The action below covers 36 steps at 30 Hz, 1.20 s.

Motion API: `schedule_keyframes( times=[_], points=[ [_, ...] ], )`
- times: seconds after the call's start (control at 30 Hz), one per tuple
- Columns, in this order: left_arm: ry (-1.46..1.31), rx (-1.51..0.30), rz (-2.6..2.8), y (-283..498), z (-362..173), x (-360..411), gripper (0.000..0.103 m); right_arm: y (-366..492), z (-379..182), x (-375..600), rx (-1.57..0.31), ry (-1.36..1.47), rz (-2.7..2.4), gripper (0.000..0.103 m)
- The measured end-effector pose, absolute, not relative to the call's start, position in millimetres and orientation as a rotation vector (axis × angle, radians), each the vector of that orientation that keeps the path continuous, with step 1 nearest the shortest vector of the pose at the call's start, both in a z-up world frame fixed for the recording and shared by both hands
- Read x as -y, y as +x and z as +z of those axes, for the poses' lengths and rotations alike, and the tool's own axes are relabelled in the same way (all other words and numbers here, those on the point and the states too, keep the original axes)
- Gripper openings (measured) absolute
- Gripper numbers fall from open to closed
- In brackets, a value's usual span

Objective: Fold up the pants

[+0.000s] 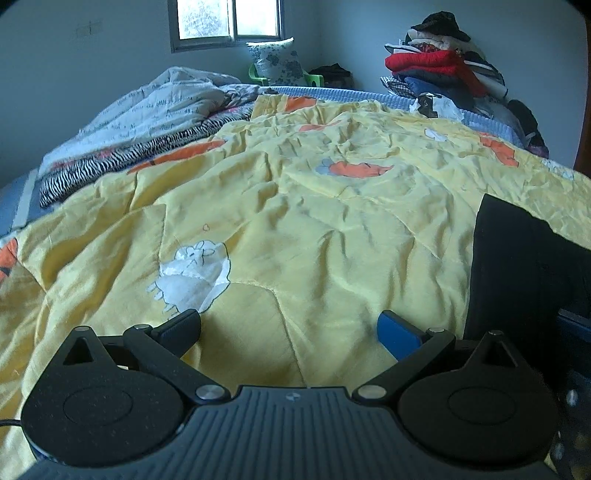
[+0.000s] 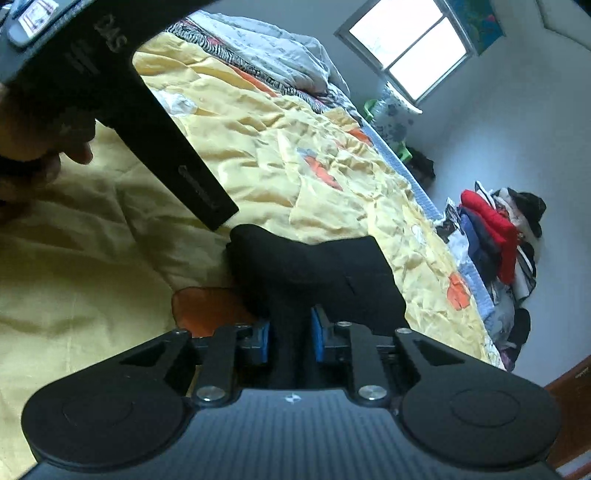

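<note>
The black pants [image 2: 314,266] lie bunched on the yellow quilt [image 2: 258,147] in the right wrist view. My right gripper [image 2: 291,338] is shut on a fold of the black cloth, which fills the gap between its blue pads [image 2: 263,339]. In the left wrist view the pants [image 1: 517,266] show as a dark shape at the right edge. My left gripper [image 1: 291,332] stands open over the quilt [image 1: 295,221] with nothing between its fingers, left of the pants. The left tool's black handle [image 2: 166,140] and a hand [image 2: 33,147] cross the right wrist view's upper left.
A striped and a pale blanket [image 1: 147,122] are heaped at the bed's far left. A pile of folded clothes [image 1: 443,66] with a red garment sits at the far right corner. A window [image 1: 225,22] and a floral pillow [image 1: 277,62] are on the far wall.
</note>
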<state>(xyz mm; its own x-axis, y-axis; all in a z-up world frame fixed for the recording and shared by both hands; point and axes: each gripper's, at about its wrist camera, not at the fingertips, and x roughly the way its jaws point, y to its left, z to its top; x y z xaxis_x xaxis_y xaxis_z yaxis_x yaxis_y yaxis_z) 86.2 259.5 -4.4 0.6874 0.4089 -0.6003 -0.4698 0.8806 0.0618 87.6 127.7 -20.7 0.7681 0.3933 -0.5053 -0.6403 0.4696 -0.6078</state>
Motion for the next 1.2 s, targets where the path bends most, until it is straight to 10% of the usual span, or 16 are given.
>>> schedule_keyframes(
  times=[0.6,1.2],
  points=[
    [-0.318,-0.583,0.401,68,1,-273,0.102,79,-39,-137,-0.220,-1.016,0.605,0.023],
    [-1.041,-0.647,-0.112,132,-11,-269,0.101,118,23,-75,-0.424,-0.375,0.758,0.017]
  ],
)
